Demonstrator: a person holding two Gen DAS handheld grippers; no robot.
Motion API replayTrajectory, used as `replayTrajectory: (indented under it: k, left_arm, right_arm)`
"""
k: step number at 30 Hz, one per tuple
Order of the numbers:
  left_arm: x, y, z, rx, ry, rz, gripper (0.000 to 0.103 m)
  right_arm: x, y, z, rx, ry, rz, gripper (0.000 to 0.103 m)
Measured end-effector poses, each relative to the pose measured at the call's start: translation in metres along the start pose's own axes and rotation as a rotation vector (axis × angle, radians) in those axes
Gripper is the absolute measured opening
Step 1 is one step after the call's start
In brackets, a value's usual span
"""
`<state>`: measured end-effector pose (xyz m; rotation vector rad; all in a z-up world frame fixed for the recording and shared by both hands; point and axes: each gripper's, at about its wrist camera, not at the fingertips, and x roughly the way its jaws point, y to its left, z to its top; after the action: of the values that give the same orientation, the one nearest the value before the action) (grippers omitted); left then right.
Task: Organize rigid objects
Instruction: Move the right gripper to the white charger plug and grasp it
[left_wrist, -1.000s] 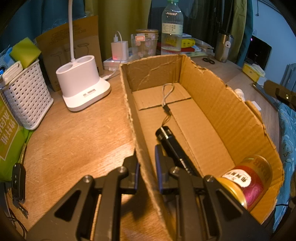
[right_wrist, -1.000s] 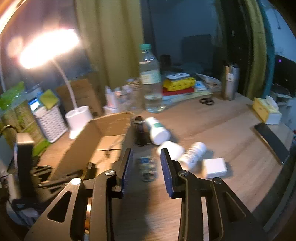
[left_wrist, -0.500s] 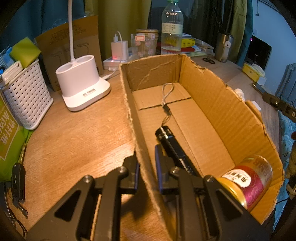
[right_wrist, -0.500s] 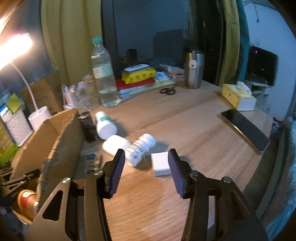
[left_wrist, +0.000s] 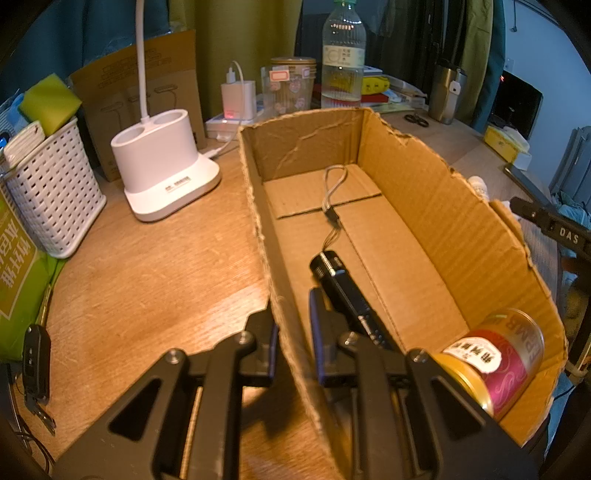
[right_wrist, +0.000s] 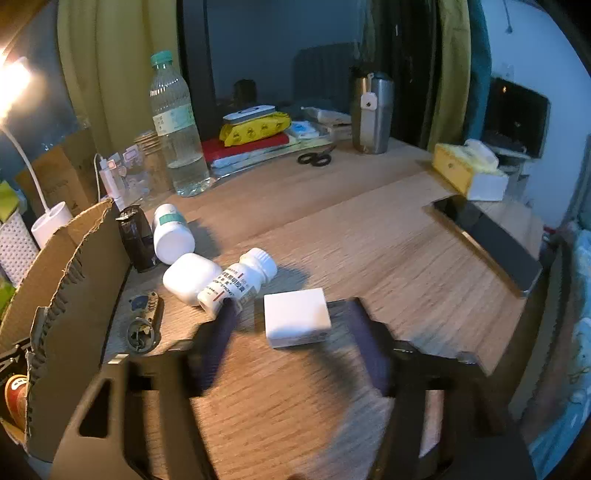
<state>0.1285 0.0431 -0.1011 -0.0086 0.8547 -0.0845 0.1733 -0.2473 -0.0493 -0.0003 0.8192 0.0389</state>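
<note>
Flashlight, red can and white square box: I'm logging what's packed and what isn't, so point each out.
flashlight (left_wrist: 345, 290), left wrist view, mid-barrel.
red can (left_wrist: 496, 356), left wrist view, its label.
white square box (right_wrist: 296, 310), right wrist view, top face.

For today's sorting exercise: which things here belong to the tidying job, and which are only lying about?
Job:
brown cardboard box
black cylindrical flashlight
red-and-gold tin can
flat white rectangular box
white labelled pill bottle

Lying about:
clear plastic water bottle
black-handled scissors
steel tumbler
</note>
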Motion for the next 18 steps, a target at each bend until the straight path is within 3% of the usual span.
replayTrajectory:
  k: [18]
  left_arm:
    - [0.000,-0.001,0.000,0.000,0.000,0.000,0.015]
  right_arm:
    - [0.035,-0.014,0.001,0.002,0.090,-0.028,0.077]
